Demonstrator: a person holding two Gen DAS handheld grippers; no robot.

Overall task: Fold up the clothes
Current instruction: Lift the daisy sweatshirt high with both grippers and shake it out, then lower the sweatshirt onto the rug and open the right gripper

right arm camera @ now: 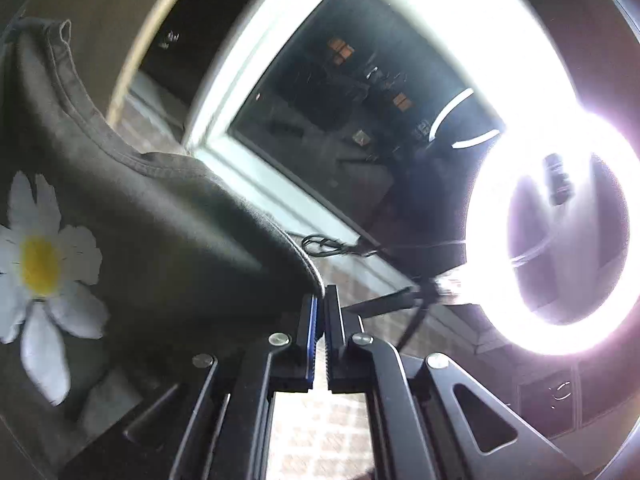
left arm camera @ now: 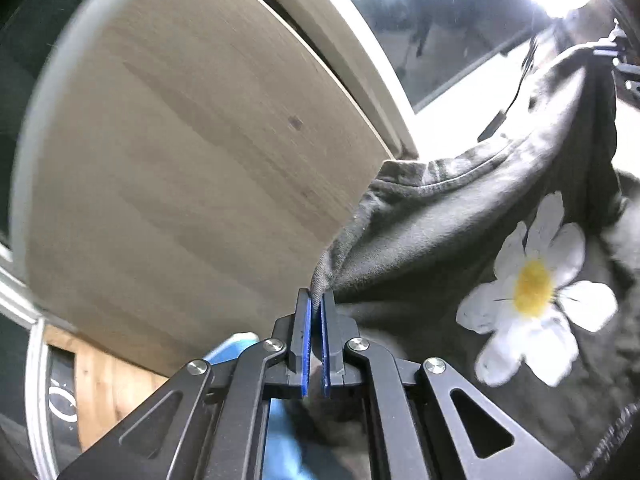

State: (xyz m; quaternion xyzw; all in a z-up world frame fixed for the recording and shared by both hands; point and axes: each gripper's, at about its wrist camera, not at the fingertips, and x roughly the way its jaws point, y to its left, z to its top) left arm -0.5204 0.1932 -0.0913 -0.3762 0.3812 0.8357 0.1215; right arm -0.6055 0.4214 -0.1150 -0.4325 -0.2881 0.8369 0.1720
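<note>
A dark grey garment [left arm camera: 432, 240] with a white daisy print [left arm camera: 536, 292] hangs stretched between both grippers. My left gripper [left arm camera: 317, 300] is shut on a bunched edge of the cloth near the ribbed neckline, above the light wooden tabletop [left arm camera: 180, 160]. In the right wrist view the same garment [right arm camera: 160, 232] fills the left side, its daisy [right arm camera: 40, 268] at the far left. My right gripper [right arm camera: 322, 300] is shut on the cloth's seam edge at its fingertips. The other gripper [left arm camera: 624, 60] shows at the top right of the left wrist view, holding the far corner.
A bright ring light [right arm camera: 552, 248] on a stand glares at the right. A white-framed window [right arm camera: 320, 120] lies beyond. Something blue [left arm camera: 240, 348] sits below the left gripper's fingers. A wooden box [left arm camera: 108, 384] stands under the table's edge at lower left.
</note>
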